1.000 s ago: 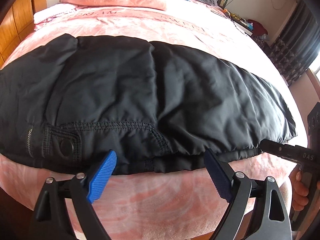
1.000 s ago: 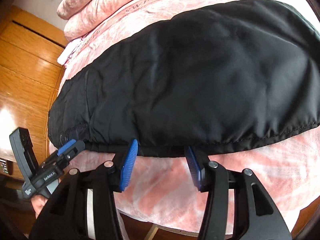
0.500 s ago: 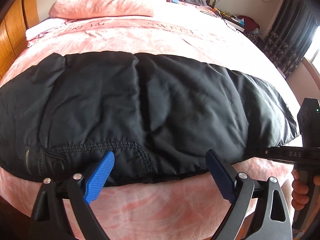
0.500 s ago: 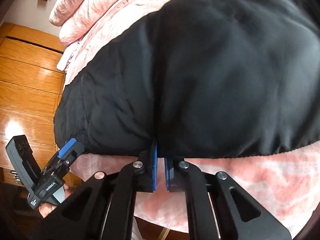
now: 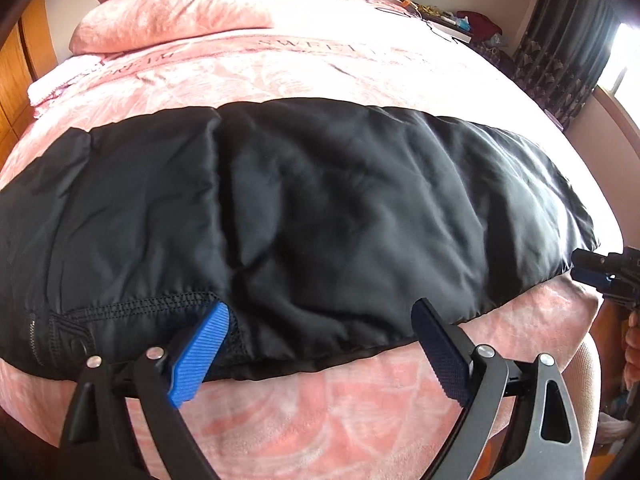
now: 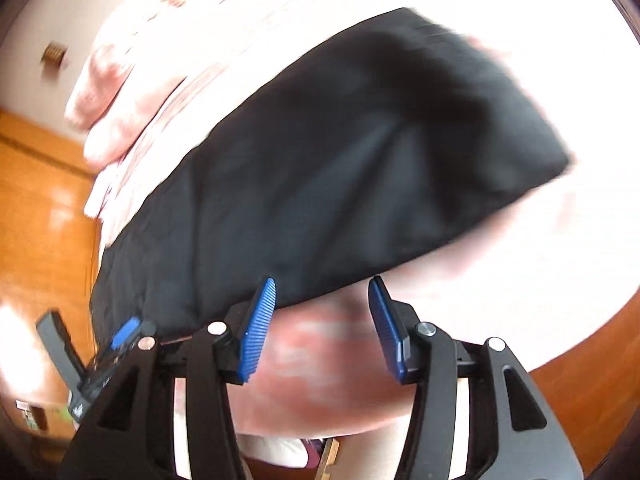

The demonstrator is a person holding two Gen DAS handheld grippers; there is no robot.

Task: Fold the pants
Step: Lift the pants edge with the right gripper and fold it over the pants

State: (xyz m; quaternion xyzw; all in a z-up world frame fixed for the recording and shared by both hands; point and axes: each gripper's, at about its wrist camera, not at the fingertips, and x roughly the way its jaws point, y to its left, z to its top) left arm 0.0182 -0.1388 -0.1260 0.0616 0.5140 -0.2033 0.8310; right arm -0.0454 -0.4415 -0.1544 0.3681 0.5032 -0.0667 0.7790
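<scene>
Black pants lie folded lengthwise across the near part of a pink bed, waistband and zipper at the left. My left gripper is open, its blue pads at the pants' near edge, the left pad touching the fabric. In the right wrist view the pants are blurred. My right gripper is open and empty just off the near hem. The right gripper also shows at the right edge of the left wrist view, and the left gripper at the lower left of the right wrist view.
Pink pillows lie at the head of the bed. A wooden wardrobe stands to the left. Dark curtains and a cluttered side table are at the far right. The bed's near edge drops off just below the pants.
My right gripper shut on the pants' near hem, then opened and let go, and it is moving fast. My left gripper has moved slightly forward and stays open.
</scene>
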